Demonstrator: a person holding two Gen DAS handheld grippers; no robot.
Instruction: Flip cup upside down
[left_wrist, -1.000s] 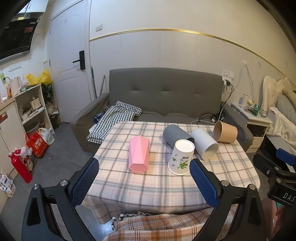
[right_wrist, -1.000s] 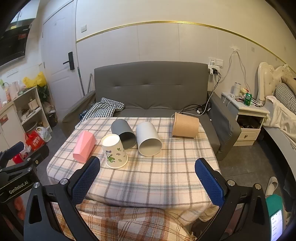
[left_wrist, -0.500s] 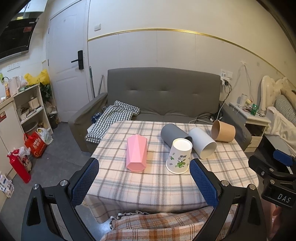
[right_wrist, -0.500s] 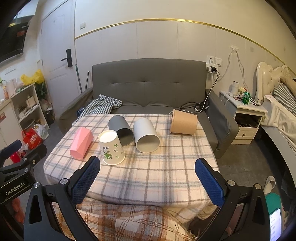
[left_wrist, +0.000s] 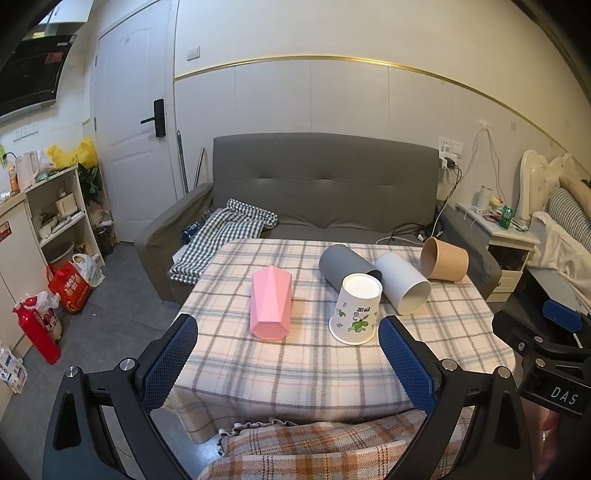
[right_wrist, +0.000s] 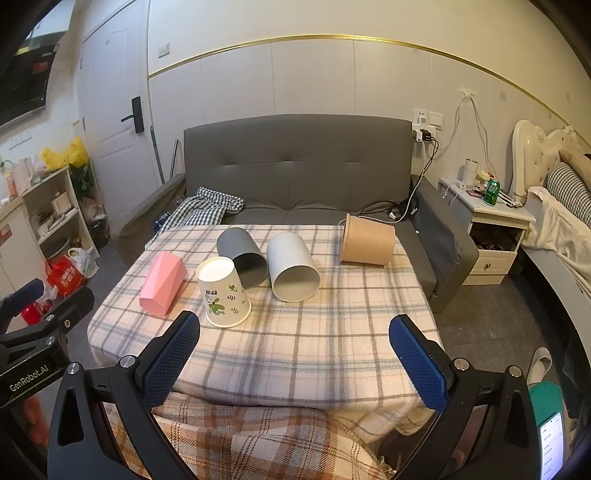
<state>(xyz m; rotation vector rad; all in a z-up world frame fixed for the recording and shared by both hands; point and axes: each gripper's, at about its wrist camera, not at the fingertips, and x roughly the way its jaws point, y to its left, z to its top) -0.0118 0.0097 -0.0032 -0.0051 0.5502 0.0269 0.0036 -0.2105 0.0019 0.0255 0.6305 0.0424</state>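
Several cups sit on a plaid-covered table (left_wrist: 314, 369). A white paper cup with green print (left_wrist: 355, 309) (right_wrist: 222, 292) stands upside down, base up. A pink faceted cup (left_wrist: 270, 302) (right_wrist: 163, 282), a grey cup (left_wrist: 345, 264) (right_wrist: 242, 256), a white cup (left_wrist: 402, 282) (right_wrist: 293, 266) and a brown paper cup (left_wrist: 444, 259) (right_wrist: 366, 239) lie on their sides. My left gripper (left_wrist: 288, 358) is open and empty, held back from the table's near edge. My right gripper (right_wrist: 295, 354) is open and empty, also short of the cups.
A grey sofa (left_wrist: 325, 195) stands behind the table with a checked cloth (left_wrist: 225, 232) on it. A shelf unit (left_wrist: 55, 214) and bags are on the left. A nightstand (right_wrist: 487, 225) and bed are on the right. A plaid blanket (right_wrist: 240, 439) lies below the grippers.
Both grippers have drawn slightly back and up from the table, so the cups look a little farther away. The cups have not moved. Both jaws stay open.
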